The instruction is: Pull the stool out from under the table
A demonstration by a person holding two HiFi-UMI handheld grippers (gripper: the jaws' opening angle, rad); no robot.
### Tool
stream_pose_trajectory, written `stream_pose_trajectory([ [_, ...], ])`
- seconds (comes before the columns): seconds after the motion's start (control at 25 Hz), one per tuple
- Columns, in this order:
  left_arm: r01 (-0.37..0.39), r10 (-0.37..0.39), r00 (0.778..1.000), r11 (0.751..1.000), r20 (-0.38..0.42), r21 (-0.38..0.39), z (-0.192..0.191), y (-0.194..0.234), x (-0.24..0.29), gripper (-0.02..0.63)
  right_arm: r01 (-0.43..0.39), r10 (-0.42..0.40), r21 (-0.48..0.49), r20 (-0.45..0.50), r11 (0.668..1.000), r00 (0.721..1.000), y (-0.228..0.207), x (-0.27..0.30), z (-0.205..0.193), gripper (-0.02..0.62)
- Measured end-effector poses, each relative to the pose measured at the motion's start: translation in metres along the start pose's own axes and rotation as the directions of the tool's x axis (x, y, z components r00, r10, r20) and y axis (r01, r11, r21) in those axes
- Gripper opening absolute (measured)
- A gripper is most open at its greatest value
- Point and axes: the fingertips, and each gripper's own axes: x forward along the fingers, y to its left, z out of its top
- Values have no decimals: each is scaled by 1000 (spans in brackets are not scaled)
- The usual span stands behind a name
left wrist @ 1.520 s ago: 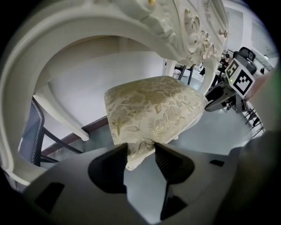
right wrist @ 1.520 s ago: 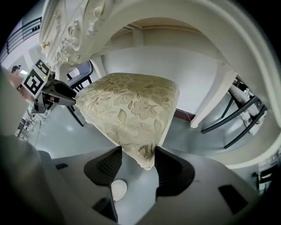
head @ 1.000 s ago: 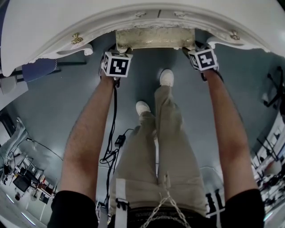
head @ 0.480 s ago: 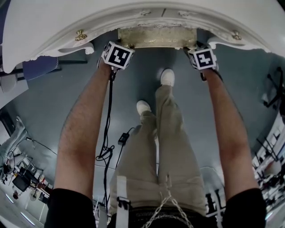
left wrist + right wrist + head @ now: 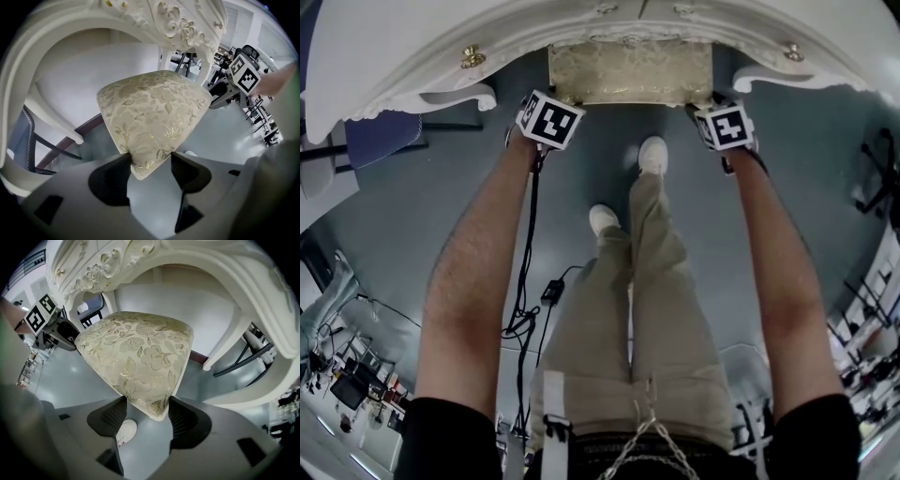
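**Grey floor (image 5: 441,216) beneath a white bench (image 5: 384,56): stool (image 5: 630,73) gripped at both near corners**

Stool position: the cream cushion with a gold leaf pattern lies at 12 o'clock in the head view, in the bench's knee opening. Its far part sits under the bench top. Its near edge shows clear of the carved apron, over the floor.

Left hand-held gripper (image 5: 150,172): at 11 o'clock in the head view, at the cushion's left near corner. The left gripper view shows that corner wedged between the jaws, with both pads (image 5: 119,171) against the cushion's edges. The jaws have just been opening and stand wide, with contact on both sides.

Right hand-held gripper (image 5: 149,417): at 1 o'clock in the head view, on the right near corner. The right gripper view shows the jaws closed on that corner, a ribbed pad pressing on either side of it.

Bench: two brass knobs are fitted to the carved front, one (image 5: 472,60) at 11 o'clock and one (image 5: 794,52) at 1 o'clock.

Person: both forearms reach toward 12 o'clock. One shoe (image 5: 652,157) stands near the stool. The other shoe (image 5: 602,220) is set back toward 6 o'clock.

Floor: a black cable (image 5: 528,272) runs from the left hand-held gripper down toward 7 o'clock.
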Motion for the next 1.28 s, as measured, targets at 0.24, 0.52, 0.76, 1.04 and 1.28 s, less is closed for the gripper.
stream_pose_trajectory([
  [0.24,18,-18,1000,1000,-14,-20,-24,-22,-3,273,-35,36,12,-27,999,999,17,-6,-25,278],
  [0.52,31,-32,999,998,-8,-51,-51,-48,-10,273,-56,56,-3,-47,998,997,34,-15,-51,276],
  [0.76,28,-29,1000,996,-11,-79,-71,-65,-12,273,-75,74,-10,-79,997,994,47,-20,-79,273],
  [1.04,33,-37,999,992,-29,-121,-98,-94,-15,273,-111,107,-43,-95,993,990,56,-27,-103,270],
  [1.28,7,-14,999,989,-51,-146,-120,-116,-18,273,-127,116,-98,-107,987,987,63,-31,-123,264],
])
